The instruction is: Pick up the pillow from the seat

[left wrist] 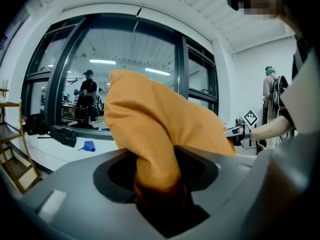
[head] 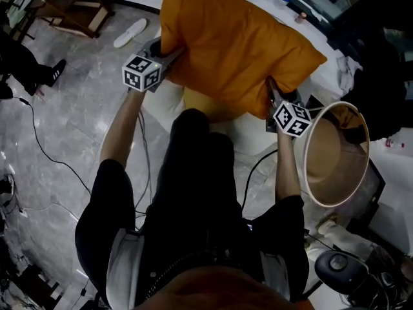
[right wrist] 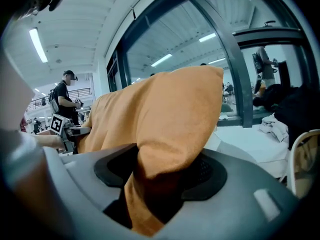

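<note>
An orange pillow (head: 232, 44) hangs in the air above the pale seat (head: 169, 103), held by its two lower corners. My left gripper (head: 162, 49) is shut on the pillow's left corner, and my right gripper (head: 275, 90) is shut on its right corner. In the left gripper view the orange cloth (left wrist: 150, 124) is bunched and pinched between the jaws of the left gripper (left wrist: 157, 171). The right gripper view shows the same: a fold of the pillow (right wrist: 165, 114) is squeezed in the right gripper (right wrist: 160, 179). The pillow hides both sets of pads.
A second yellowish cushion (head: 206, 107) lies on the seat under the pillow. A round cream lampshade (head: 335, 155) stands close by my right arm. A white slipper (head: 131, 32), a wooden rack (head: 71, 5) and cables lie on the marble floor to the left. People stand beyond the windows.
</note>
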The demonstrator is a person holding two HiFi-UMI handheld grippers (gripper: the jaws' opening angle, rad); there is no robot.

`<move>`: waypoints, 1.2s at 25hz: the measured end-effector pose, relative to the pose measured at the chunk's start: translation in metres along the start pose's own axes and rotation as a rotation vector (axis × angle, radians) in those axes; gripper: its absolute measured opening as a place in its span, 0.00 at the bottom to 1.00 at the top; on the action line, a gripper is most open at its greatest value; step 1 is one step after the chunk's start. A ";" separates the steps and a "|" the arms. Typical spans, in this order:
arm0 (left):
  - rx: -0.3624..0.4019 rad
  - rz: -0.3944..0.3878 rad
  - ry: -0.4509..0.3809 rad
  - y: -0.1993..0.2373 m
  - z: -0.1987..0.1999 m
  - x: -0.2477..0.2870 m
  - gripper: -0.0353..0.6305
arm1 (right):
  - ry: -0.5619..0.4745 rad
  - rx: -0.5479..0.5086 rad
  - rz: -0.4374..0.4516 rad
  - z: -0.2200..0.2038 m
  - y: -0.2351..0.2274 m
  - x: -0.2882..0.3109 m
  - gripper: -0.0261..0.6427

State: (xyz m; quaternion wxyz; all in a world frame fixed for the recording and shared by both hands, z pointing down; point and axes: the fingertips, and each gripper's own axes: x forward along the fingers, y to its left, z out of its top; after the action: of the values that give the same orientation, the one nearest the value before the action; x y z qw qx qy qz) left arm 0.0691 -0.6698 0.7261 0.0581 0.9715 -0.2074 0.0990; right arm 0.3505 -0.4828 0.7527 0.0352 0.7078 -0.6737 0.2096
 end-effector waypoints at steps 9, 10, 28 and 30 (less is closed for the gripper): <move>-0.033 0.018 0.005 -0.018 0.148 -0.066 0.41 | 0.052 -0.019 0.016 0.143 0.059 -0.070 0.46; -0.035 0.018 0.003 -0.018 0.167 -0.072 0.41 | 0.053 -0.023 0.016 0.161 0.066 -0.077 0.46; -0.010 0.009 -0.065 0.005 0.429 -0.156 0.41 | -0.042 -0.094 -0.048 0.413 0.182 -0.150 0.42; -0.012 0.007 -0.072 0.008 0.431 -0.154 0.41 | -0.045 -0.104 -0.050 0.417 0.181 -0.147 0.42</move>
State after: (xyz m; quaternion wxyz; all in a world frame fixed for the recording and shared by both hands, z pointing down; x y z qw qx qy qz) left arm 0.0010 -0.6830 0.2734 0.0562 0.9734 -0.2133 0.0627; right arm 0.2787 -0.5001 0.2804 0.0620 0.7262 -0.6663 0.1575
